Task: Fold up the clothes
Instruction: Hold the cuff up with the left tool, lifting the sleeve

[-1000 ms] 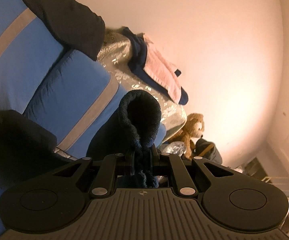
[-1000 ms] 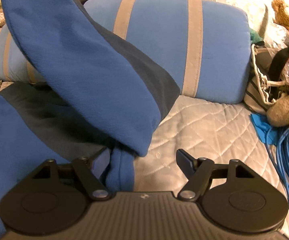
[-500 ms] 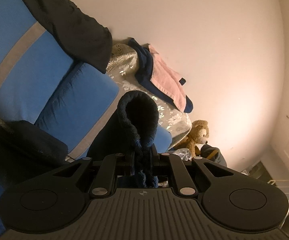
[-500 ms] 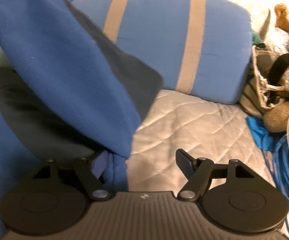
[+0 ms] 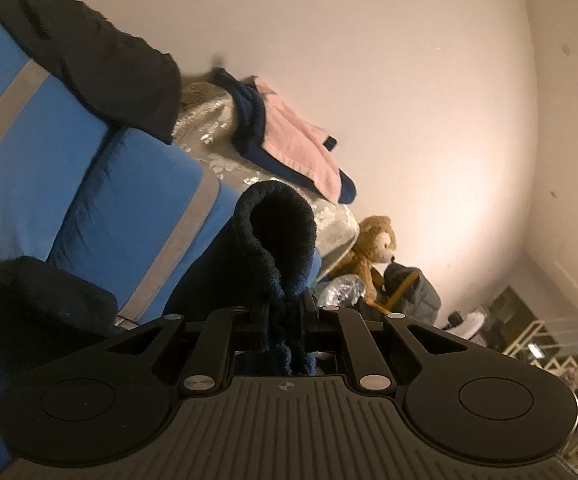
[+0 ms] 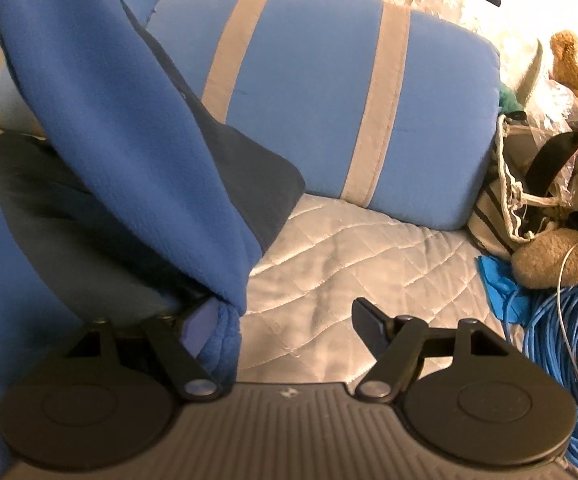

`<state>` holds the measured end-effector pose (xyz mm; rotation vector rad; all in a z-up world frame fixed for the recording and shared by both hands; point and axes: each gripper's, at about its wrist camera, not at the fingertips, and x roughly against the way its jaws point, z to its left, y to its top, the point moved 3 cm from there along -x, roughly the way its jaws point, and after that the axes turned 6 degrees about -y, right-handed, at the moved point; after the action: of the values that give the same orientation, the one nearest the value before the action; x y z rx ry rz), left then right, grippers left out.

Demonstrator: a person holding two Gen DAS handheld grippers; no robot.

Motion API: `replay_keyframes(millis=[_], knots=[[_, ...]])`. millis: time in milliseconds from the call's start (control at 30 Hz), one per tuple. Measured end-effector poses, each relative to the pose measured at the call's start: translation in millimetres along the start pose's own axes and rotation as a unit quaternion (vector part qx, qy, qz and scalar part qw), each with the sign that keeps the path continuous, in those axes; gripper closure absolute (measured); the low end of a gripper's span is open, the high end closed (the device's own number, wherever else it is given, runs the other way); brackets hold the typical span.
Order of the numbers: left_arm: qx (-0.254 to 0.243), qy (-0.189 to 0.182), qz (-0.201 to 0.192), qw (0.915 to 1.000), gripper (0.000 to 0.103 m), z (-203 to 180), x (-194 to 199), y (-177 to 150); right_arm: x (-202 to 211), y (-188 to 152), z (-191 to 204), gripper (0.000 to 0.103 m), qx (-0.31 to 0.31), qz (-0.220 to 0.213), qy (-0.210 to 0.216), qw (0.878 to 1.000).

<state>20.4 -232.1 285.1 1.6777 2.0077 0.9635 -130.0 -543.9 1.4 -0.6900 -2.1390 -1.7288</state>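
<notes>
A quilted pale bedcover [image 6: 369,264] fills the foreground, with a blue striped pillow [image 6: 329,92] lying across it as the landmark. In front of that pillow and to its left, a blue fleece garment [image 6: 129,140] with dark navy panels hangs in a slack fold and spills onto the bed. The left gripper [image 5: 285,320] is clamped on a dark fleecy cuff [image 5: 277,232], lifted before the pillow. The right gripper [image 6: 285,328] stands wide, fabric brushing only its left finger. The fleece looks soft, light and limp, not slippery; a hem or seam corner probably gives the surest hold.
</notes>
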Motion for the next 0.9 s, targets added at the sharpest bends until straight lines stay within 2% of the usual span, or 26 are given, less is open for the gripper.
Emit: replay_keyframes(millis=[233,367,633,733,900], knots=[[-0.001,-0.001,-0.001,1.0,0.09,-2.9,-1.9,-1.8,8.1,-5.6,-10.6,0.021,0.005,-0.007,0.013,1.0],[0.025,-0.01,-0.012,0.9996,0.09,1.0,-2.8,2.0,10.8,-9.7,-12.8,0.021,0.004,-0.008,0.029,1.0],[0.059,-0.003,-0.042,0.9974,0.09,8.3,-5.3,17.7,6.7,5.5,12.4,0.021,0.028,-0.014,0.05,0.998],[0.065,0.0,-0.058,0.9962,0.091,8.3,-5.9,26.4,-5.1,9.0,24.1,0.021,0.037,-0.007,0.042,0.998],[0.067,0.002,-0.078,0.9948,0.091,6.1,-9.0,42.2,-23.4,-4.6,26.6,0.022,0.045,0.017,-0.002,0.999]])
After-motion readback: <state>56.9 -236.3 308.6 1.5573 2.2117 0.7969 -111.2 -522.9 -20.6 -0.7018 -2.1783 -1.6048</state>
